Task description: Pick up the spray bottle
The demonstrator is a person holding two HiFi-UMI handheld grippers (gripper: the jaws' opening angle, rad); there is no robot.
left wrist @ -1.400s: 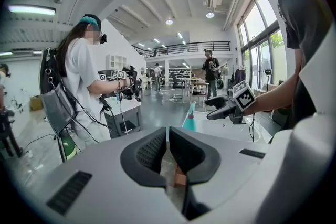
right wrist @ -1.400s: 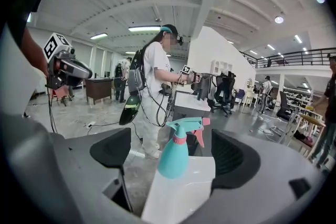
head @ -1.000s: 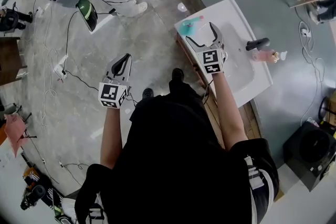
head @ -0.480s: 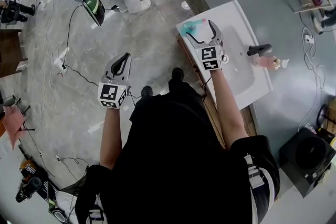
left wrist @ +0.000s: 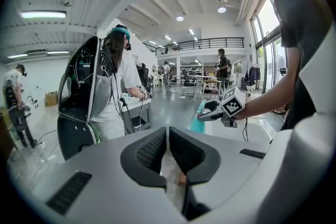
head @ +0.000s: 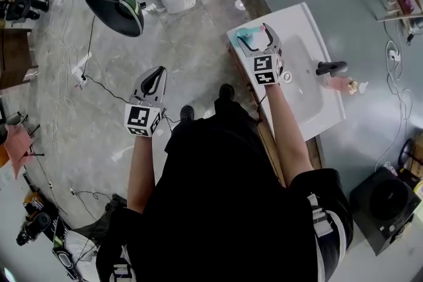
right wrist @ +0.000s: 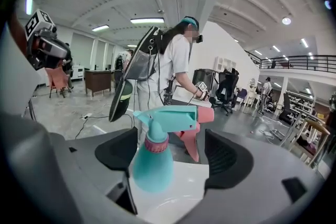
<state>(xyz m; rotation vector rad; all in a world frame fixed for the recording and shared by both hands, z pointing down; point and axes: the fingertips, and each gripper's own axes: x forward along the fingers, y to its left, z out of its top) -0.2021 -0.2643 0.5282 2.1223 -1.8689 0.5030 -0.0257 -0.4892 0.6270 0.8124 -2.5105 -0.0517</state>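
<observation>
Now our right gripper [head: 254,35] has edged forward, its jaws just narrowing around the spray bottle [right wrist: 151,160] on the sink [head: 303,22] corner, pads not yet pressing it. Our left gripper [head: 156,76] hangs closed and empty; we judge the squeeze comes next

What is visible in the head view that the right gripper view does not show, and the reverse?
Only the head view: the black faucet and the pink bottle beside it. Only the right gripper view: the spray bottle's pink trigger, and the bottle standing between the right gripper's open jaws, which have just been closing. Both: the spray bottle, the white basin under it, the right gripper, a person with a backpack.
</observation>
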